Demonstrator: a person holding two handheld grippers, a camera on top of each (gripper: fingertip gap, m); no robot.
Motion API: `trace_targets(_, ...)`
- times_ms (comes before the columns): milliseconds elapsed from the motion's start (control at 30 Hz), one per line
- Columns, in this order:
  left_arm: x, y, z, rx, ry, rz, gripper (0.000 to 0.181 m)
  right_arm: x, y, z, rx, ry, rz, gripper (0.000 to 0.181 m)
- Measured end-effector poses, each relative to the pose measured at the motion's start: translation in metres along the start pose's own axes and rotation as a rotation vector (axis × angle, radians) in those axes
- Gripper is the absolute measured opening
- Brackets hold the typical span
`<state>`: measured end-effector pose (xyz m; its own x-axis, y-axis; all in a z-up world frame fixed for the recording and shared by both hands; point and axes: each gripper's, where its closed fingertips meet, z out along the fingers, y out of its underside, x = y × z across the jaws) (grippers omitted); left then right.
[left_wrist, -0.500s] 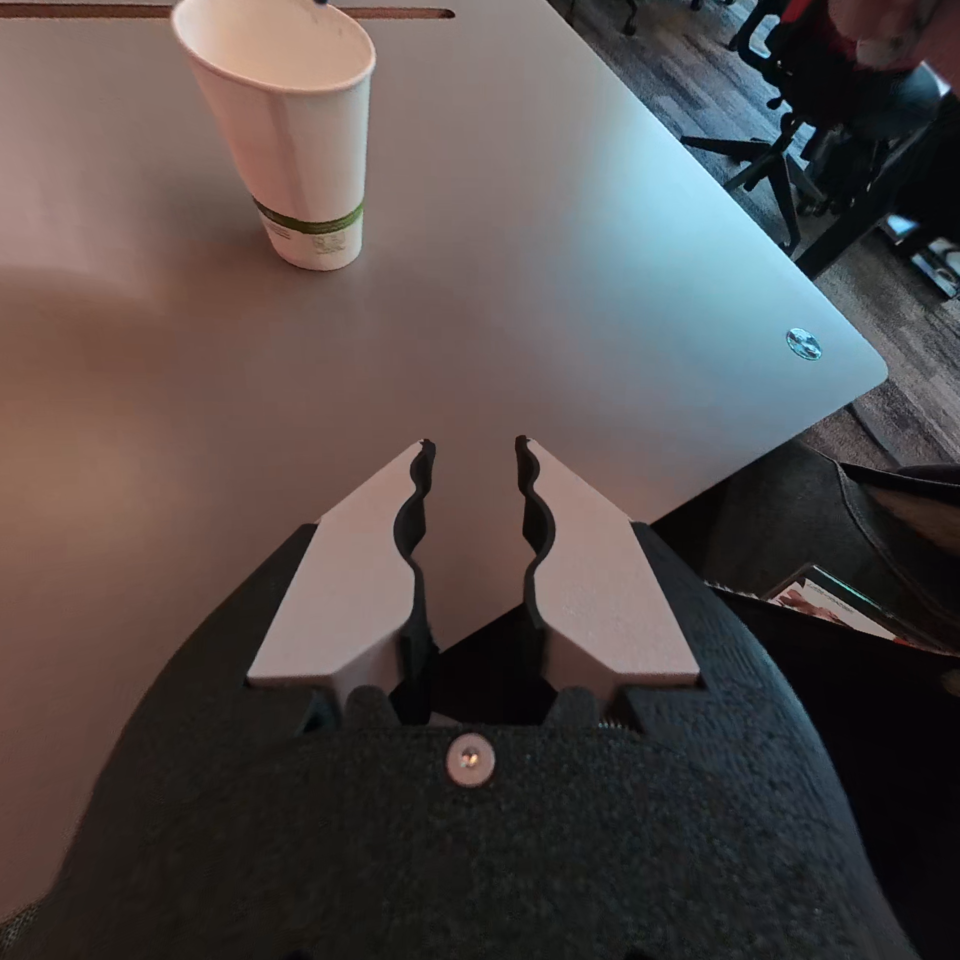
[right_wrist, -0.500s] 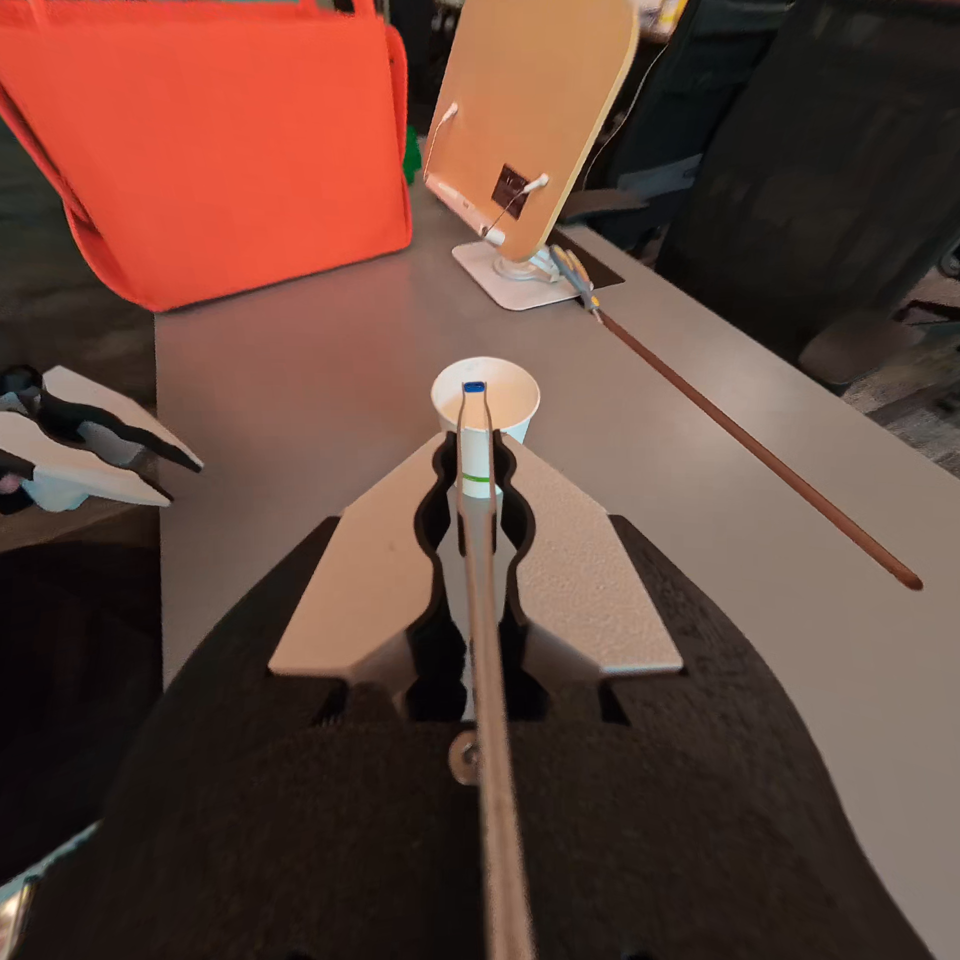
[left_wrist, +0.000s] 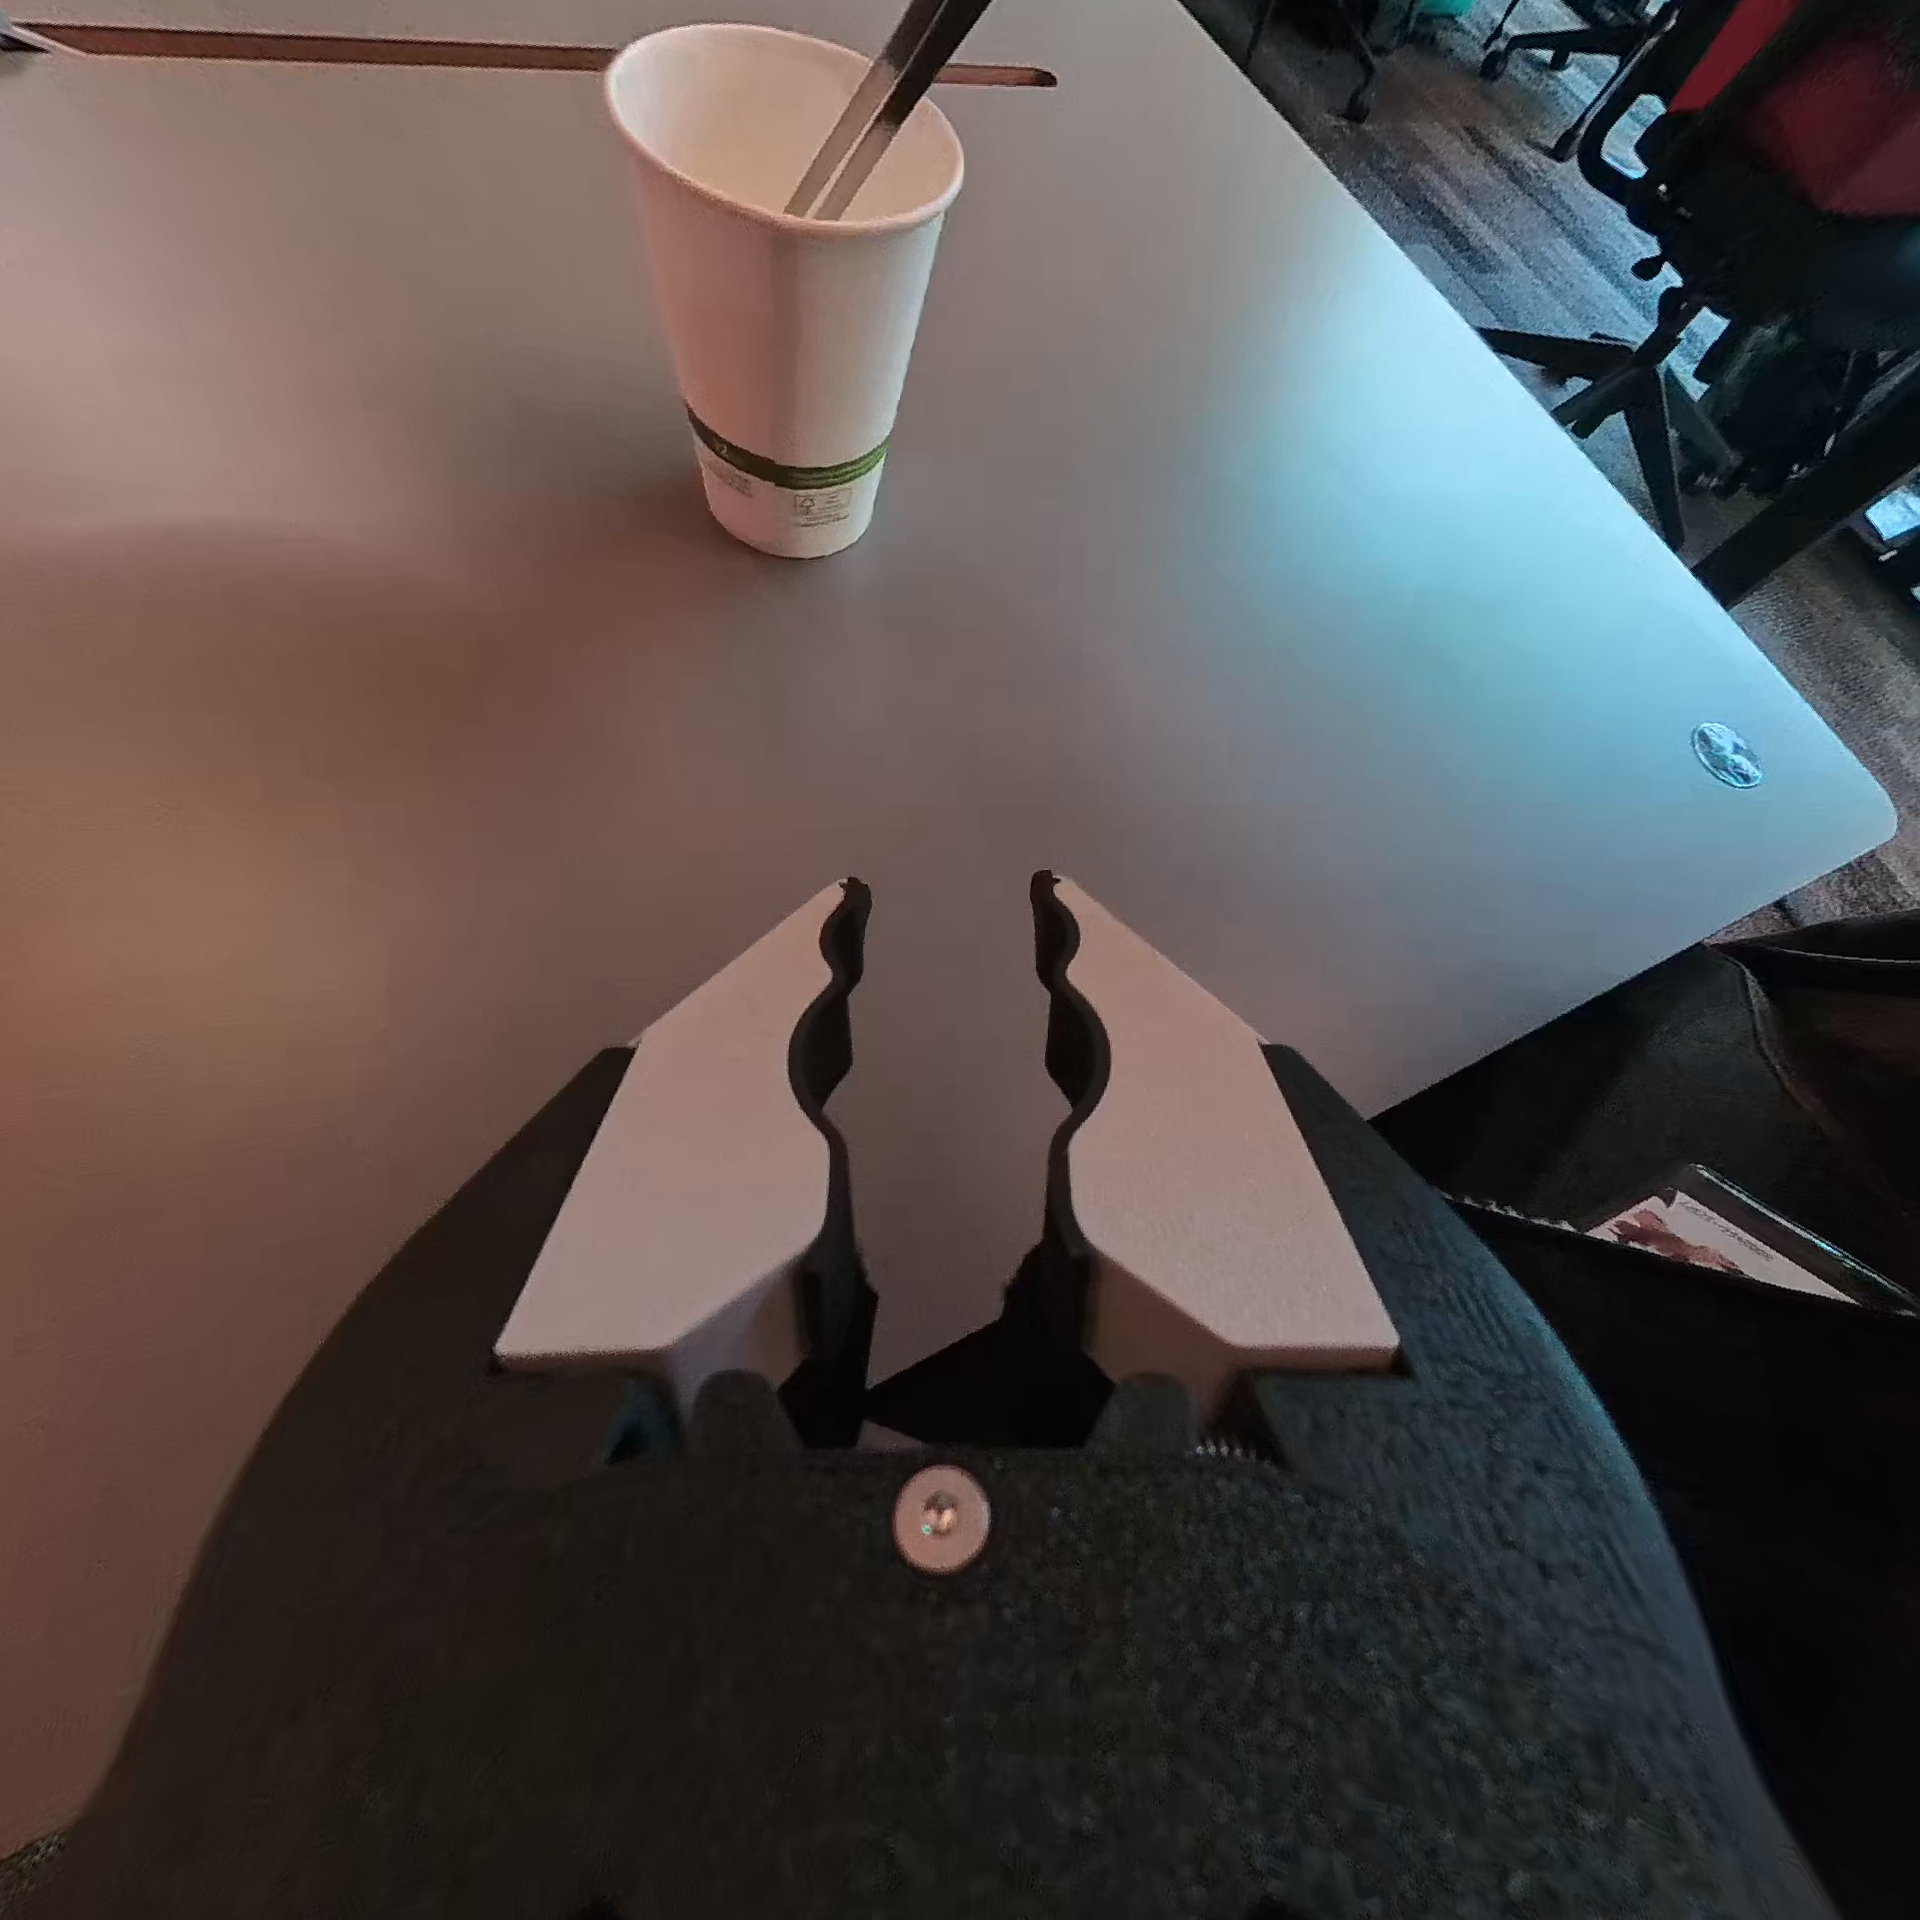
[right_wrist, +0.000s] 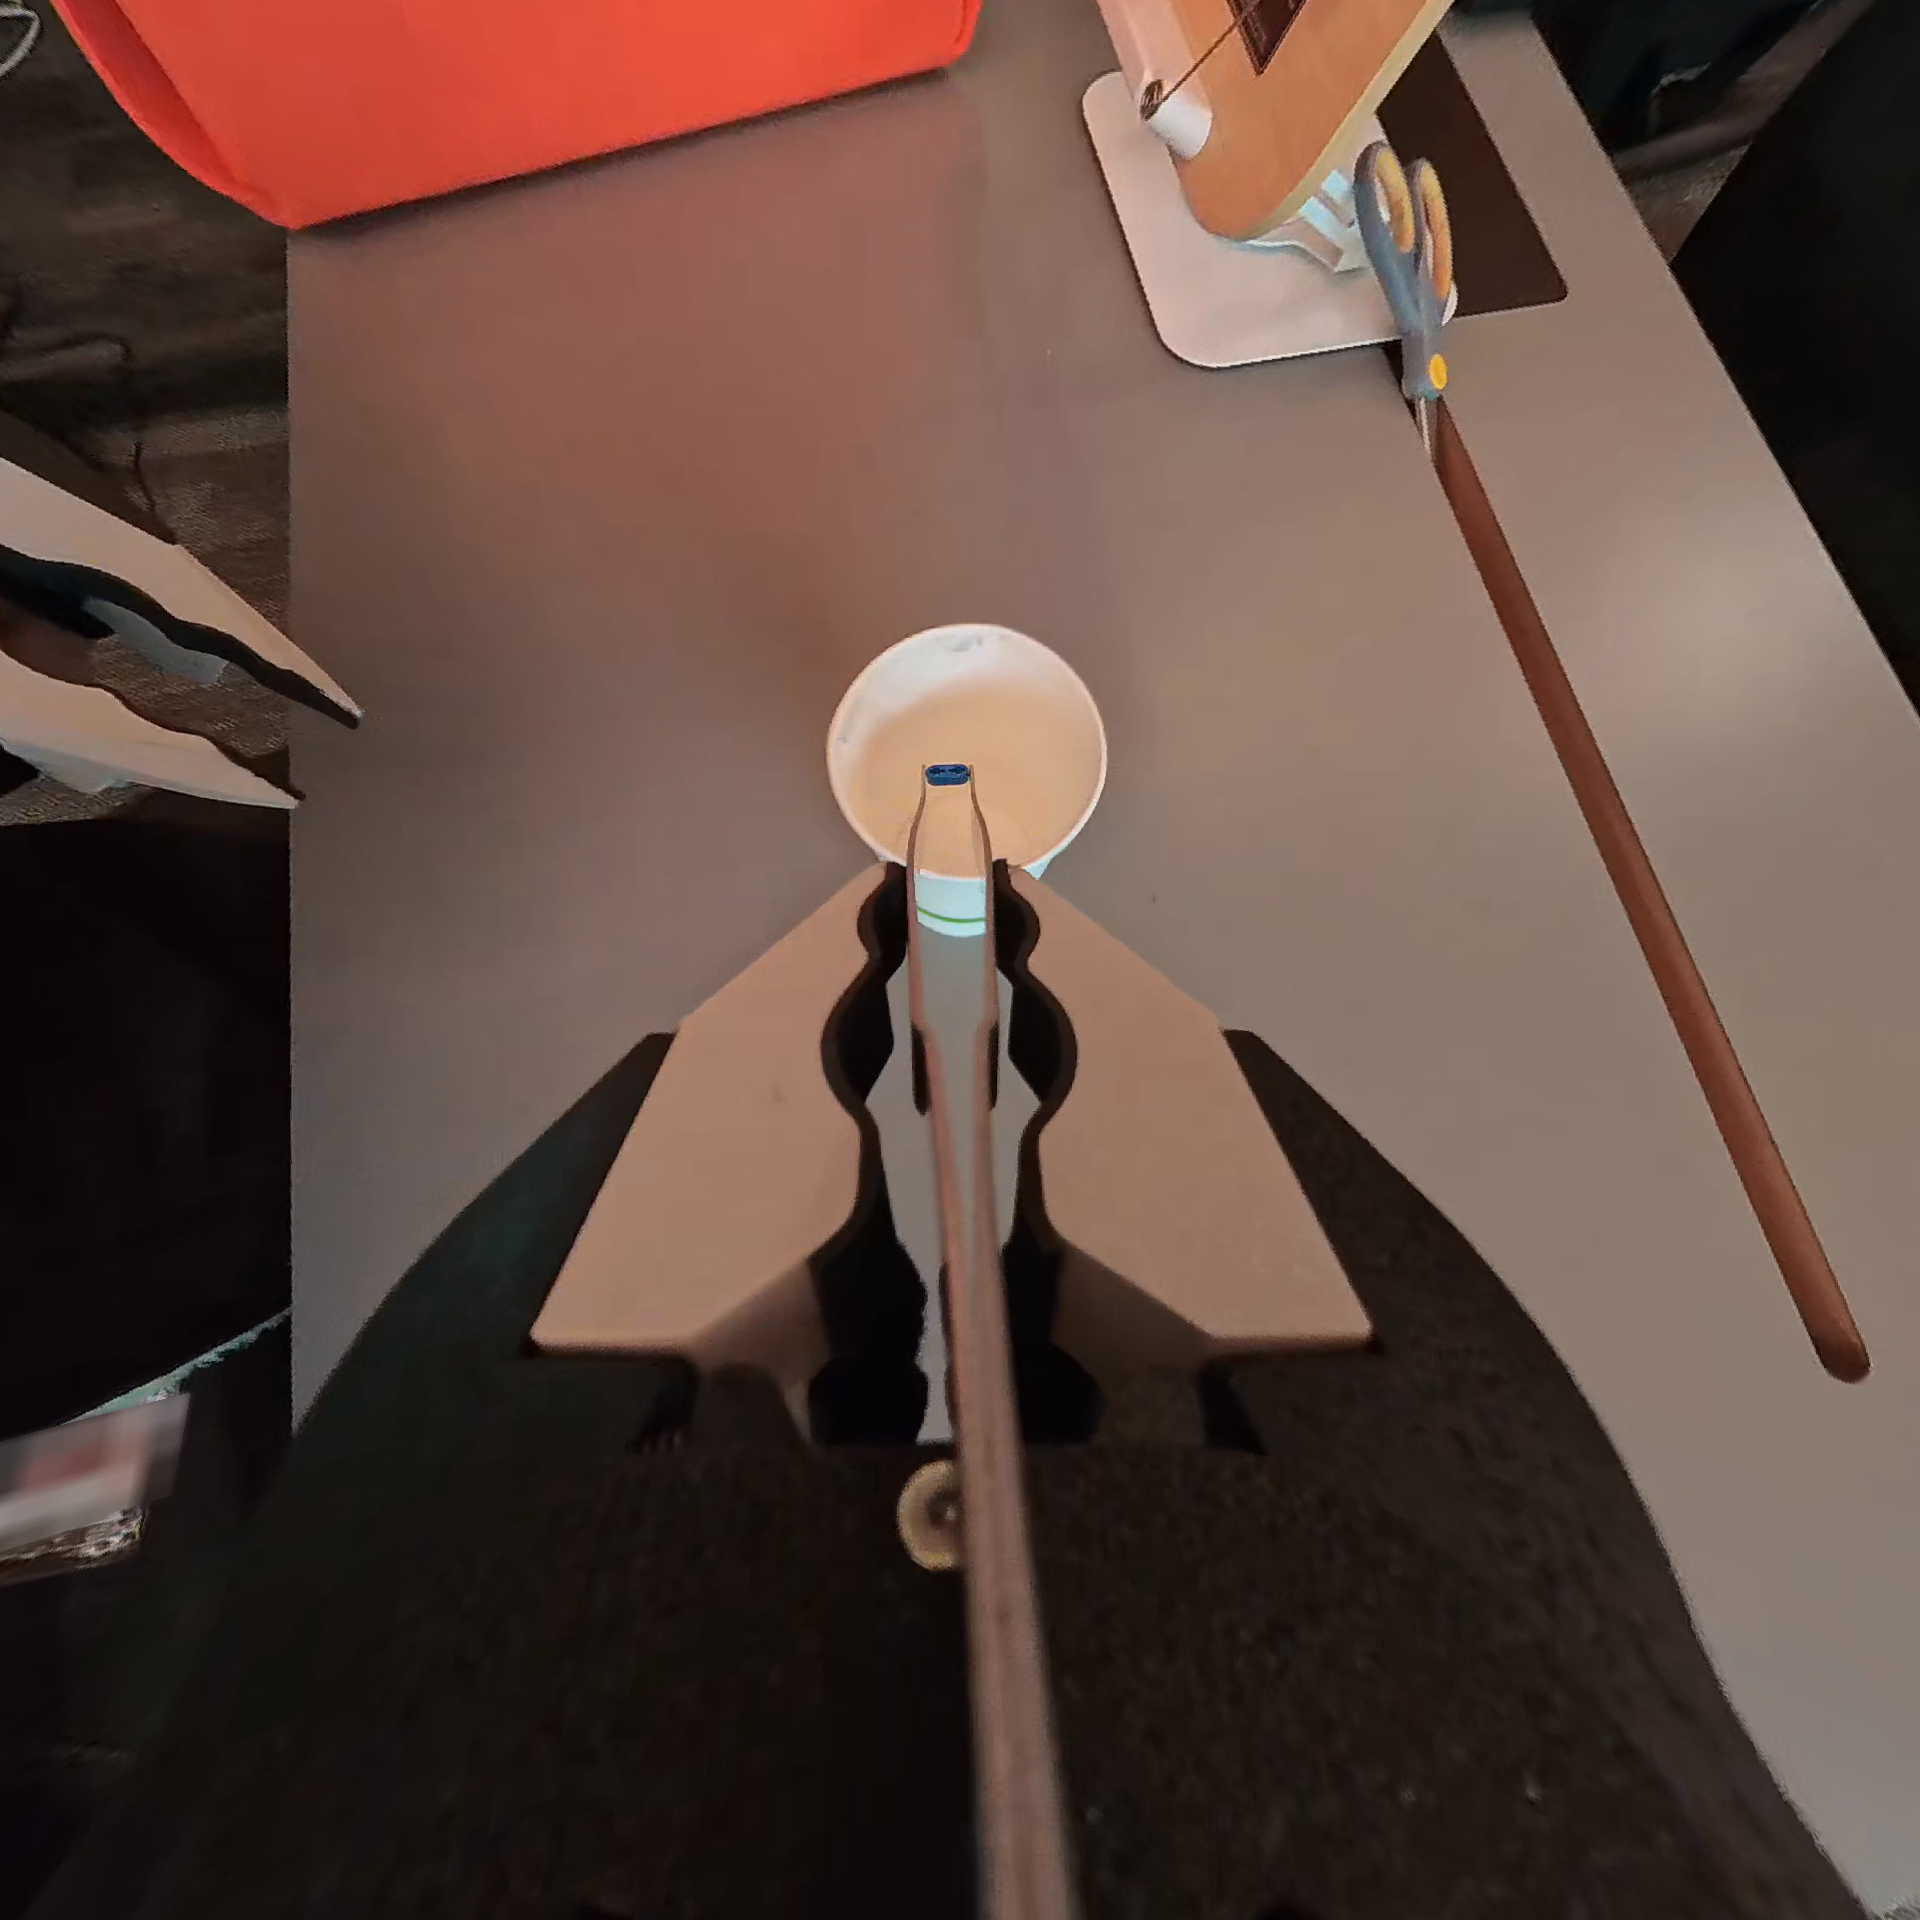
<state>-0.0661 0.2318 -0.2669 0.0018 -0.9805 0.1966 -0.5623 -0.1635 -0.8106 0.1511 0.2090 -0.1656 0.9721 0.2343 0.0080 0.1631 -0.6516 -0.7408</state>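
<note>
Only your right wrist view shows the orange bag (right_wrist: 520, 94) at 11 o'clock on the table (right_wrist: 623, 520) and the scissors (right_wrist: 1408, 270) at 1. Your right gripper (right_wrist: 948, 883), jaws clenched on metal tweezers (right_wrist: 961, 1195), dips them into the paper cup (right_wrist: 966, 748). Your left gripper (left_wrist: 951, 883) hangs released; its view has the cup at 12 o'clock.

A grey flat desk (right_wrist: 623, 468) is carrying everything here. A big orange fabric bag (right_wrist: 520, 94) is sitting at the desk's far end. Beside it, a tan wooden board (right_wrist: 1278, 114) is leaning on a flat white stand (right_wrist: 1226, 301). Grey-blue scissors with yellow-lined handles (right_wrist: 1408, 270) are lying against that stand, pointing along a long thin brown strip (right_wrist: 1621, 831) in the desk's surface. A small round silver disc (left_wrist: 1726, 755) is glinting at one desk corner. Black office chairs (left_wrist: 1683, 312) are standing on the floor beyond the desk.
</note>
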Motion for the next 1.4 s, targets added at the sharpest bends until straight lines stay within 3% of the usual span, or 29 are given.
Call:
trace_targets(900, 0.004, 0.007, 0.005, -0.03, 0.024, 0.001, 0.033, 0.005, 0.003, -0.02, 0.06, 0.076, -0.004, 0.017)
trace_targets(1167, -0.002, 0.003, 0.001, -0.003, -0.024, 0.003, 0.033, -0.015, -0.005, -0.07, 0.215, 0.159, -0.002, 0.017)
trace_targets(1400, 0.004, -0.007, -0.012, 0.048, -0.042, -0.019, 0.033, -0.058, 0.029, -0.118, 0.351, 0.288, 0.043, 0.017)
